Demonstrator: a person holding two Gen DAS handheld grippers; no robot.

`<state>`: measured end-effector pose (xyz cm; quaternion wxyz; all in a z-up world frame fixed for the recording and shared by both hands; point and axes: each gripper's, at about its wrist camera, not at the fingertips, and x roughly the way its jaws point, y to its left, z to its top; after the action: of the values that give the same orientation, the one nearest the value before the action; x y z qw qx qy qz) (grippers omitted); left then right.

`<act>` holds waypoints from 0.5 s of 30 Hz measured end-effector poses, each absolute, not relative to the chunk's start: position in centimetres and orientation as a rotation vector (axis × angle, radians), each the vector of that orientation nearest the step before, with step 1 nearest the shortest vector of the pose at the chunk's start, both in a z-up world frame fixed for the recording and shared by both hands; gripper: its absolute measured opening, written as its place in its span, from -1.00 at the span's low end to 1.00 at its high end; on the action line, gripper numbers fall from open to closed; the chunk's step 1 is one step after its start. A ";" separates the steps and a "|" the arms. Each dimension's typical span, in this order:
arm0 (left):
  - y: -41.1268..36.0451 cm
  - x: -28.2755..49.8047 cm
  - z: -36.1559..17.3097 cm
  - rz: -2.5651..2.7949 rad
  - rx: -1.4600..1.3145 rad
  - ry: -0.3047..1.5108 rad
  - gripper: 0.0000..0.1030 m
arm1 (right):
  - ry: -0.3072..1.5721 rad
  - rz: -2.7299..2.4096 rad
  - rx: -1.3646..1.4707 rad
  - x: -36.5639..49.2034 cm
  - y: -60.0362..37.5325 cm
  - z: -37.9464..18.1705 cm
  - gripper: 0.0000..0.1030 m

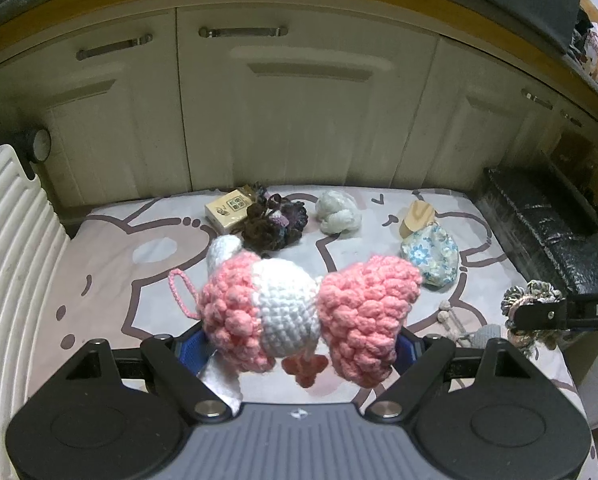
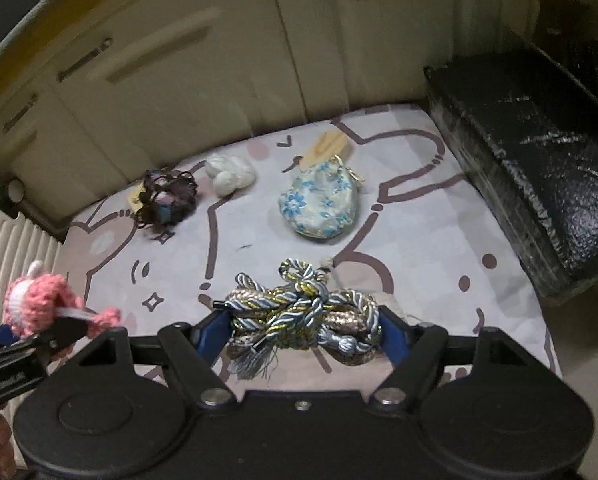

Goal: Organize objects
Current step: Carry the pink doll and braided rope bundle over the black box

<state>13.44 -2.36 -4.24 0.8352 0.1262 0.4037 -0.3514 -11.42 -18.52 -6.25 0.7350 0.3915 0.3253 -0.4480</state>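
A pink and white crochet toy (image 1: 287,308) hangs above the cartoon-print mat (image 1: 111,280), and my left gripper (image 1: 299,342) is shut on it, blue pads pressed into its pink sides. The right wrist view shows the same toy (image 2: 35,300) at the far left. My right gripper (image 2: 301,332) is shut on a knotted bundle of blue, gold and silver cord (image 2: 307,308), lifted off the mat with its tassel hanging down. In the left wrist view that cord bundle (image 1: 527,300) appears at the right edge.
On the mat lie a blue-flowered pouch (image 2: 319,208), a wooden piece (image 2: 327,146), a white yarn ball (image 2: 229,176), a dark yarn tangle (image 2: 169,196) and a small card box (image 1: 227,210). A black box (image 2: 539,160) borders the right, a white ribbed bin (image 1: 11,240) the left, cabinet doors (image 1: 299,100) behind.
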 end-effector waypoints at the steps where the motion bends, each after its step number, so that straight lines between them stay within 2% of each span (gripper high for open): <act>1: -2.4 13.3 -4.2 -0.744 0.272 0.853 0.67 | 0.712 -0.985 0.852 -11.3 -18.2 -6.1 0.50; 15: -1.6 10.1 -3.1 -0.793 0.298 0.853 0.67 | 0.624 -0.991 0.844 -12.8 -14.6 -4.2 0.50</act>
<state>10.13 -1.60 -3.10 0.8246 0.1403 0.4015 -0.3729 -12.80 -14.59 -4.23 0.7506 0.3864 0.2854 -0.4536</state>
